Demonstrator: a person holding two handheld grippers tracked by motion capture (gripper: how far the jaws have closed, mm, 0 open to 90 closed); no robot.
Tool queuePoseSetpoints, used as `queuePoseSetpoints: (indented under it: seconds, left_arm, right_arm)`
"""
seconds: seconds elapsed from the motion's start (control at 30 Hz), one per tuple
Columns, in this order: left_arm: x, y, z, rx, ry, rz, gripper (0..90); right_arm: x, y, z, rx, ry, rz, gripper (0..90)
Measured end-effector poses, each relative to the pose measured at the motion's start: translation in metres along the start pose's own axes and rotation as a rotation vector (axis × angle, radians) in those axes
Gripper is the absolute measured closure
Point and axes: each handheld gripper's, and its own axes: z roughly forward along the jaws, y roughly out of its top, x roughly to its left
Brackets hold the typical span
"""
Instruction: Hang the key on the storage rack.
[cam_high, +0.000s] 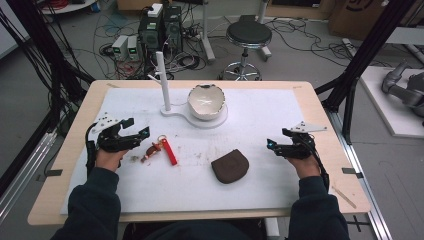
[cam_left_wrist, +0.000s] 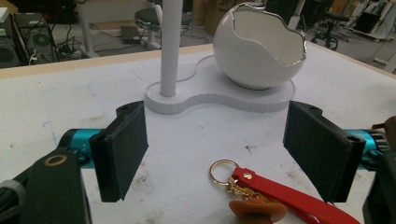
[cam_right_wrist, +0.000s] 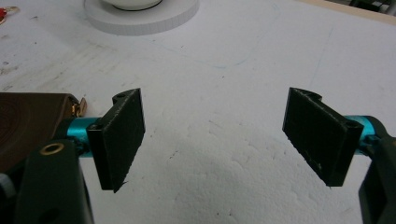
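Observation:
My left gripper (cam_high: 136, 130) rests open at the table's left side, its jaws wide apart with nothing between them (cam_left_wrist: 224, 154). Just right of it lies a red keychain strap (cam_high: 169, 151) with a gold ring (cam_left_wrist: 223, 169) and a brown charm (cam_high: 150, 151). A brown pouch (cam_high: 230, 165) lies mid-table. At the right side my right gripper (cam_high: 274, 144) stands open over bare white mat (cam_right_wrist: 212, 140), the pouch (cam_right_wrist: 28, 126) beside its left jaw. A white egg-shaped bowl (cam_high: 205, 101) sits on a white stand with an upright post (cam_high: 163, 80) at the back.
A white mat (cam_high: 260, 115) covers the wooden table (cam_high: 75, 120). Beyond the far edge are a black stool (cam_high: 248, 36), computer cases (cam_high: 160, 27) and floor cables. Black frame posts (cam_high: 365, 55) flank the table.

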Motion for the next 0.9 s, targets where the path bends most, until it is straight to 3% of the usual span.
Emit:
queuePoseSetpoints:
  seconds: [0.13,0.23,0.33,0.37,0.4,0.43,0.5,0.6,0.67,0.7,0.73,0.77,0.83,0.87,0.9]
  left_arm:
    - [-0.003,-0.001,0.0,0.014,-0.007,0.003,21.8]
    - [-0.008,-0.004,0.0,0.033,-0.019,-0.018,22.0]
    - [-0.014,-0.009,0.003,0.121,-0.054,-0.024,22.4]
    - [-0.014,-0.009,0.003,0.121,-0.054,-0.024,22.4]
    - [-0.019,-0.014,0.006,0.184,-0.045,-0.006,22.4]
    - [-0.019,-0.014,0.006,0.184,-0.045,-0.006,22.4]
    - [-0.026,-0.021,0.008,0.242,-0.037,-0.005,22.3]
    - [-0.032,-0.024,0.01,0.3,-0.005,0.048,22.4]
    - [-0.033,-0.026,0.012,0.32,0.011,0.062,22.4]
    - [-0.033,-0.028,0.014,0.347,0.026,0.08,22.4]
    - [-0.034,-0.033,0.019,0.42,0.042,0.125,22.6]
    - [-0.035,-0.035,0.021,0.454,0.042,0.145,25.1]
    - [-0.034,-0.034,0.021,0.466,0.025,0.142,33.6]
    - [-0.034,-0.032,0.02,0.461,0.012,0.157,44.0]
    - [-0.034,-0.032,0.02,0.461,0.012,0.157,60.2]
  right_arm:
    - [0.001,0.0,0.0,0.003,0.002,0.007,21.2]
    - [0.005,0.0,0.0,0.004,0.003,-0.001,21.3]
    - [0.009,0.002,-0.001,-0.003,0.007,0.001,21.3]
    - [0.009,0.002,0.0,-0.005,0.006,0.001,21.3]
    - [0.01,0.002,0.0,-0.002,0.01,0.0,21.3]
    - [0.01,0.002,0.0,-0.002,0.009,0.0,21.3]
    - [0.01,0.001,0.0,0.004,0.009,-0.004,21.3]
    - [0.009,0.001,0.0,-0.002,0.011,-0.002,21.3]
    - [0.008,0.001,0.0,-0.004,0.009,-0.001,21.3]
    - [0.008,0.001,0.0,-0.003,0.01,0.005,21.3]
    - [0.007,0.001,0.001,-0.003,0.009,0.002,21.3]
    - [0.008,0.001,0.001,-0.001,0.011,0.005,21.3]
    - [0.008,0.001,0.001,-0.002,0.011,0.001,21.3]
    - [0.008,0.001,0.001,-0.001,0.011,0.0,21.3]
    - [0.008,0.001,0.001,-0.001,0.011,0.0,21.3]
